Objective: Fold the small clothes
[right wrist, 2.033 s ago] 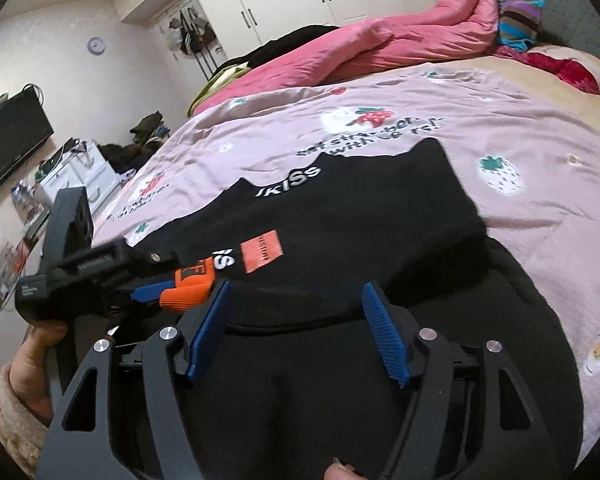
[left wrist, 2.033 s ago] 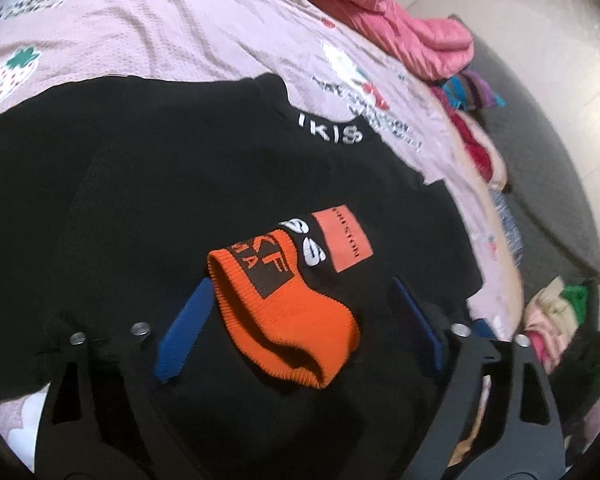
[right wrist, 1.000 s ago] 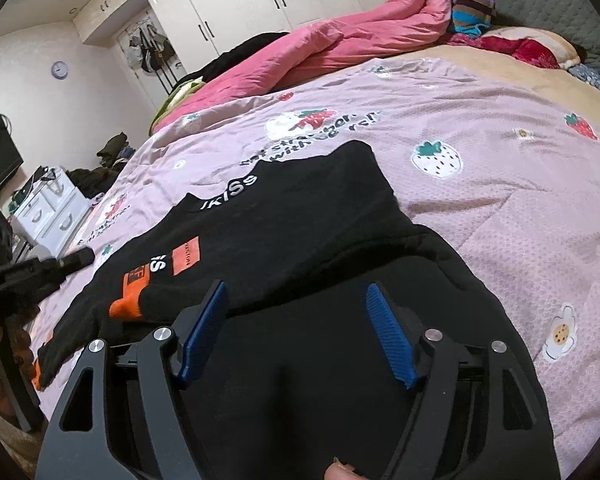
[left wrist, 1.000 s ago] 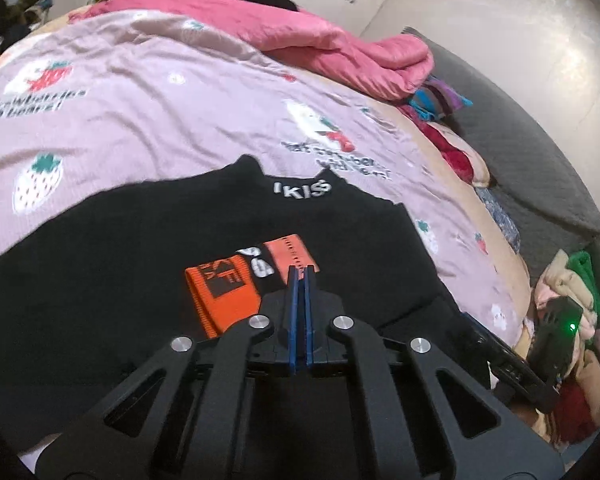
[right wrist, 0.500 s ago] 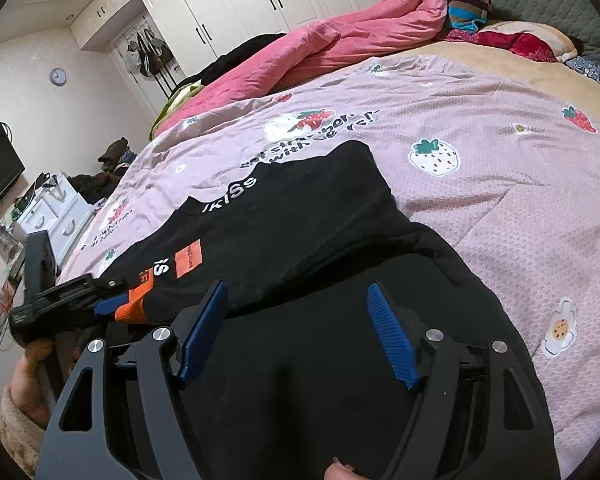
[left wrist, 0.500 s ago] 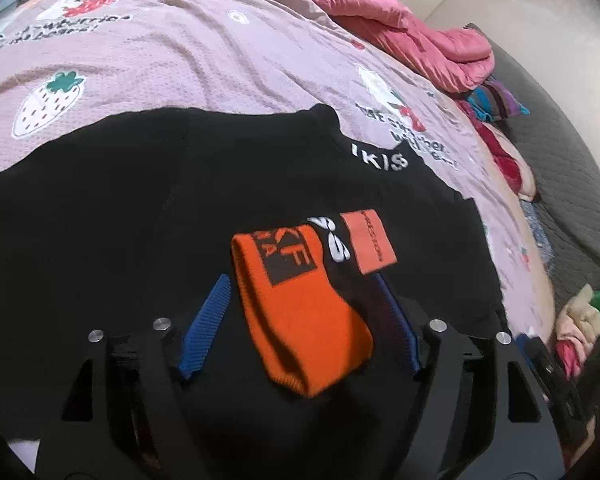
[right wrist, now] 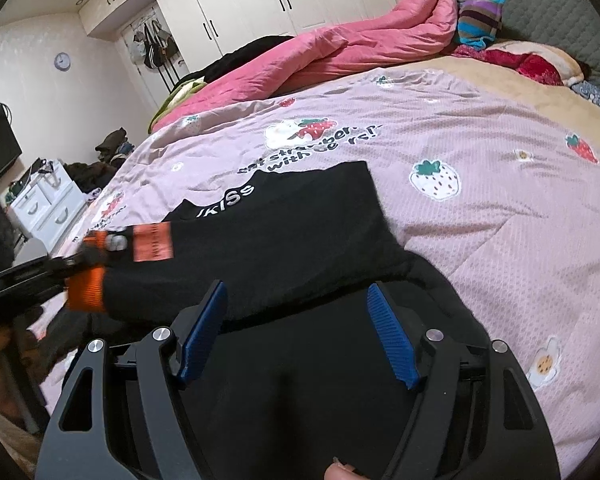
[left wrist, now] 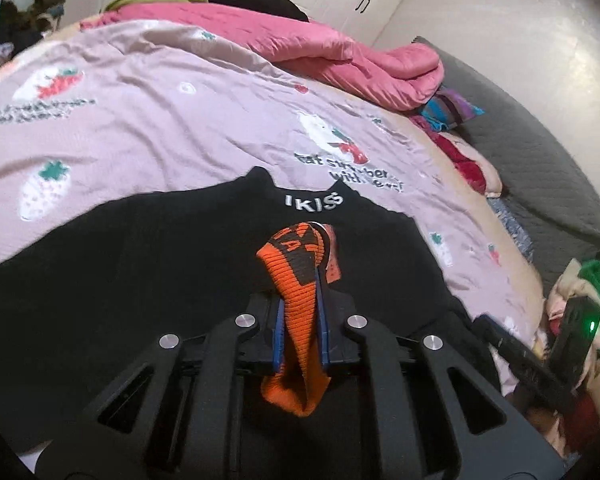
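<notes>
Left wrist view: my left gripper pinches the orange ribbed knit cuff of the black knit sweater, which lies on the pink strawberry-print bedspread. My right gripper hovers spread over the sweater's body, gripping nothing.

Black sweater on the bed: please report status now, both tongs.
Left tongs shut on orange cuff. Right tongs open, over black sweater, gripping nothing. Nothing in the way.
</notes>
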### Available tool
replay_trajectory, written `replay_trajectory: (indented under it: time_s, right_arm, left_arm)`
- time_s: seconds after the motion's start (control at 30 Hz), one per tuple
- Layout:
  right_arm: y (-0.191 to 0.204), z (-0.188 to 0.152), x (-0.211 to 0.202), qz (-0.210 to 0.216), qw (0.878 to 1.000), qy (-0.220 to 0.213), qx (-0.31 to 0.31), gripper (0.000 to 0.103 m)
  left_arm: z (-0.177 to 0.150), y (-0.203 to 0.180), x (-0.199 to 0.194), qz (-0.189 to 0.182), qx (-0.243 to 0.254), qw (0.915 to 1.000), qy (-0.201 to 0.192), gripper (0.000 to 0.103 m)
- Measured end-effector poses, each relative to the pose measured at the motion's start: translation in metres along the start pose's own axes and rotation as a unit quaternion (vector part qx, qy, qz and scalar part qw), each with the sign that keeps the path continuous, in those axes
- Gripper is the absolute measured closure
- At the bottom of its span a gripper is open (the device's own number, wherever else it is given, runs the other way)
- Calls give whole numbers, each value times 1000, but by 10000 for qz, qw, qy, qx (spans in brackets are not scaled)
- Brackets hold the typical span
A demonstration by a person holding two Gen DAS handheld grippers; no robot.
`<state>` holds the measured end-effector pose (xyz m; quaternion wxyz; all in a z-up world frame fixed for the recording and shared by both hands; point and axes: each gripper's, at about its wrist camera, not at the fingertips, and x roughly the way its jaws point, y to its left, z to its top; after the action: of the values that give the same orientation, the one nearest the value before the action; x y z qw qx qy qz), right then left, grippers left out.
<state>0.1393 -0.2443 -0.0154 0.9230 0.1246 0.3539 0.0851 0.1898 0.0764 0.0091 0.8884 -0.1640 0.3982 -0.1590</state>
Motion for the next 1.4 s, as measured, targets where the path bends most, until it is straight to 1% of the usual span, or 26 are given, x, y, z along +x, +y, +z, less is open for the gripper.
replay_trajectory:
  time_s: [0.07, 0.1, 0.13, 0.17, 0.2, 0.23, 0.27, 0.33, 0.4, 0.47, 0.57, 0.6, 0.63, 0.67, 0.7, 0.77, 0.8, 0.87, 0.97, 1.07, 1.13, 1.17, 1.27, 1.33, 1.37, 1.4]
  right_arm:
    - [1, 3, 4, -79, 9999, 23, -89, 32]
    - [2, 5, 7, -122, 9998, 32, -144, 32]
    - [3, 7, 9, -150, 9997, 48, -177, 32]
    - [4, 8, 11, -178, 9996, 64, -207, 32]
    - [5, 11, 15, -213, 9994, 96, -247, 32]
    - [6, 12, 19, -256, 9992, 137, -282, 32]
    - [7, 13, 20, -269, 9991, 149, -297, 32]
    - [10, 14, 25, -257, 9989, 206, -344, 32]
    - [14, 15, 30, -272, 9983, 265, -433, 32]
    - [19, 15, 36, -255, 9977, 343, -531, 32]
    - [22, 15, 46, -256, 9965, 477, -633, 32]
    - [23, 16, 50, -275, 9961, 513, -659, 32]
    - [23, 16, 54, -301, 9956, 564, -682, 32]
    - [21, 16, 58, -323, 9951, 633, -690, 32]
    - [18, 16, 65, -349, 9942, 767, -663, 32]
    - [12, 14, 75, -469, 9924, 977, -586, 29]
    - [9, 13, 79, -532, 9915, 1043, -572, 25]
    - [7, 8, 84, -593, 9898, 1140, -621, 25]
    - [11, 5, 78, -613, 9903, 1026, -711, 23]
    - [11, 5, 62, -398, 9943, 782, -606, 21]
    - [14, 6, 51, -390, 9953, 615, -644, 14]
    - [15, 7, 47, -376, 9956, 556, -659, 12]
    - [17, 9, 37, -334, 9963, 440, -661, 8]
    - [17, 10, 30, -303, 9970, 361, -622, 6]
    - [17, 10, 28, -290, 9971, 337, -618, 5]
    - [18, 10, 25, -274, 9973, 303, -617, 5]
  left_arm:
    - [-2, 7, 0, -102, -132, 9998, 94, 97]
    - [-2, 10, 4, -63, -168, 9997, 149, 95]
    - [-3, 12, 6, 30, -193, 9996, 201, 91]
    - [-5, 17, 10, 208, -226, 9992, 249, 88]
    - [-5, 20, 12, 262, -251, 9990, 254, 85]
    - [-4, 23, 14, 284, -294, 9988, 251, 81]
    - [-4, 25, 13, 288, -332, 9988, 229, 73]
    - [-1, 26, 10, 293, -356, 9988, 149, 70]
    - [0, 21, 9, 327, -245, 9991, 114, 67]
    - [-2, 15, 13, 305, -162, 9993, 170, 62]
    - [-10, 8, 27, 292, -13, 9984, 478, 61]
    - [-14, 7, 30, 314, 20, 9979, 562, 59]
    - [-17, 6, 35, 363, 62, 9971, 671, 57]
    - [-21, 5, 40, 447, 107, 9958, 798, 52]
    - [-25, 6, 45, 560, 155, 9939, 932, 49]
    - [-32, 8, 53, 707, 217, 9915, 1070, 49]
    - [-34, 9, 55, 730, 259, 9912, 1077, 49]
    - [-35, 7, 55, 772, 382, 9907, 1050, 47]
    - [-38, 5, 50, 731, 411, 9912, 1025, 43]
    - [-36, 6, 45, 658, 350, 9922, 1001, 41]
    - [-34, 8, 41, 625, 271, 9930, 965, 33]
    - [-33, 10, 38, 626, 226, 9935, 924, 29]
    - [-31, 13, 32, 635, 128, 9941, 867, 25]
    - [-29, 16, 28, 629, 63, 9946, 826, 17]
    - [-29, 16, 26, 641, 33, 9947, 804, 10]
    - [-30, 17, 22, 678, -10, 9947, 772, 9]
